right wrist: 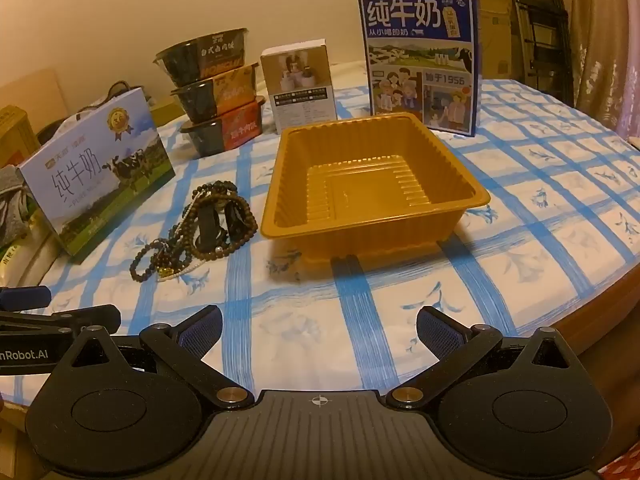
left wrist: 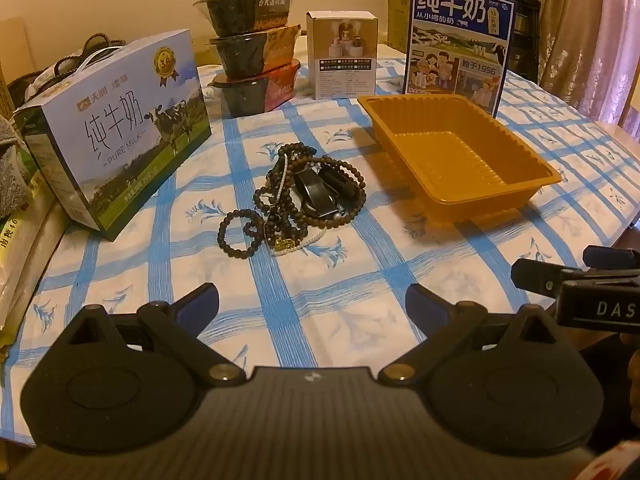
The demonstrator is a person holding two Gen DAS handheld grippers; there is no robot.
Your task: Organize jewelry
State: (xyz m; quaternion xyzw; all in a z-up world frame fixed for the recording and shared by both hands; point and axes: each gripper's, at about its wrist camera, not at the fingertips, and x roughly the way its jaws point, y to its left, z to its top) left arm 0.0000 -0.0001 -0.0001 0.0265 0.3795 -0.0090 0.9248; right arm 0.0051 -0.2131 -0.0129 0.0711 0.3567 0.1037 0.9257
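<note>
Jewelry pile [left wrist: 296, 200]: we see beads, bracelets and a dark watch tangled on the surface [left wrist: 360, 288], just left of the tray.
Tray [right wrist: 372, 184]: empty; likely our destination.
Left gripper [left wrist: 312, 308]: wide, holding nothing, facing the pile.
Right gripper [right wrist: 320, 328]: wide, empty, facing the tray.

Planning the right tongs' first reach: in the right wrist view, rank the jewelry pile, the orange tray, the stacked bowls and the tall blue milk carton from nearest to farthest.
1. Tangled pile of dark bead bracelets, left of the open right tongs.
2. Empty orange ribbed plastic tray, straight ahead; too close to the pile to rank firmly.
3. Three stacked black instant-food bowls, far left.
4. Tall blue milk carton, behind the tray.
</note>
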